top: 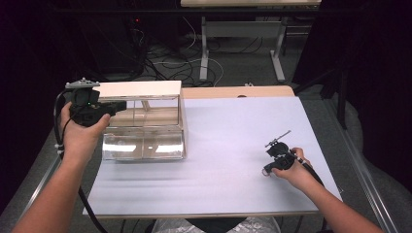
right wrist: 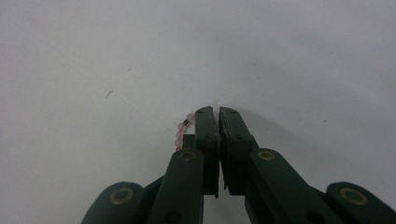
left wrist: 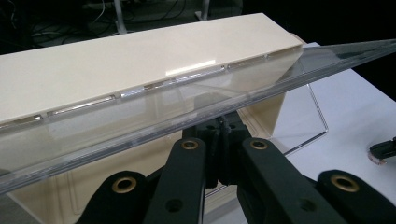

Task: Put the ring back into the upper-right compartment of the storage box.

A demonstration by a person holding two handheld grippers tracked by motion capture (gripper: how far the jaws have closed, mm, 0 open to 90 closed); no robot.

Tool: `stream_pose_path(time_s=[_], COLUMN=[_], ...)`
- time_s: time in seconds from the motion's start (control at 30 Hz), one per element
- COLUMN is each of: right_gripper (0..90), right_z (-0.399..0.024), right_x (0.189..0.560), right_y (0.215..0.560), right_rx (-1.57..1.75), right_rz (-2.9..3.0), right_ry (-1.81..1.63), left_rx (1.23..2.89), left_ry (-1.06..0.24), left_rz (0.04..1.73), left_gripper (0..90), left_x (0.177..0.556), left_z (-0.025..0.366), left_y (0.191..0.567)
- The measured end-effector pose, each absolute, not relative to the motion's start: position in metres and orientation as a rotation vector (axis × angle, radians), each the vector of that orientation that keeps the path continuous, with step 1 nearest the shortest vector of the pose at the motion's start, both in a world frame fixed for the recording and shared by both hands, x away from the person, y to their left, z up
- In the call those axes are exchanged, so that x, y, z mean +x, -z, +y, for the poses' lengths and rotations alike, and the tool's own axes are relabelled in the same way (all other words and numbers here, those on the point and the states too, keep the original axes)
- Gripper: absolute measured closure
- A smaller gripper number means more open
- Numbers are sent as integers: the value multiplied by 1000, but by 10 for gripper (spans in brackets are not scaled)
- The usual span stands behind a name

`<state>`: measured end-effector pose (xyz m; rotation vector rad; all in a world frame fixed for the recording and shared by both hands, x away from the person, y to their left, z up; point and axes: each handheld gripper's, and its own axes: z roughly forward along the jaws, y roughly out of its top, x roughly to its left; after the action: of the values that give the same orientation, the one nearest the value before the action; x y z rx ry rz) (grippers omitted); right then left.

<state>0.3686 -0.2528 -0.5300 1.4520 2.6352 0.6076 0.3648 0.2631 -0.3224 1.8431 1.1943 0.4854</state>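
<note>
A: High view status?
B: I see left tongs at frame left, pinching the clear lid. Right tongs, lower right, clamped on pink bead bracelet on the table.

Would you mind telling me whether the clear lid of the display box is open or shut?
Open: the left gripper is shut on the clear lid's edge, holding it raised at a slant off the box.

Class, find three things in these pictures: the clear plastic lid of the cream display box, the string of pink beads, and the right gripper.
Clear plastic lid of the cream display box (left wrist: 140, 128), left gripper view: its front edge.
String of pink beads (right wrist: 182, 127), right gripper view: middle beads.
Right gripper (right wrist: 218, 112), right gripper view: between the tips.
</note>
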Motion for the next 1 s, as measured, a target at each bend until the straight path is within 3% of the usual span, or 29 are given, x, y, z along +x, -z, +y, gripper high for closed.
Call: stream_pose_path(time_s=[0.43,1.0], right_gripper=[876,876], right_z=[-247,-218], right_x=[371,375], right_y=[513,464], right_rx=[1438,1344], right_rz=[2621,2686], right_ry=[-663,-657], left_rx=[1852,1861], left_ry=[-481,-485], left_rz=[1197,1192], left_gripper=[900,900], left_x=[364,363], left_z=[265,266], left_y=[321,318])
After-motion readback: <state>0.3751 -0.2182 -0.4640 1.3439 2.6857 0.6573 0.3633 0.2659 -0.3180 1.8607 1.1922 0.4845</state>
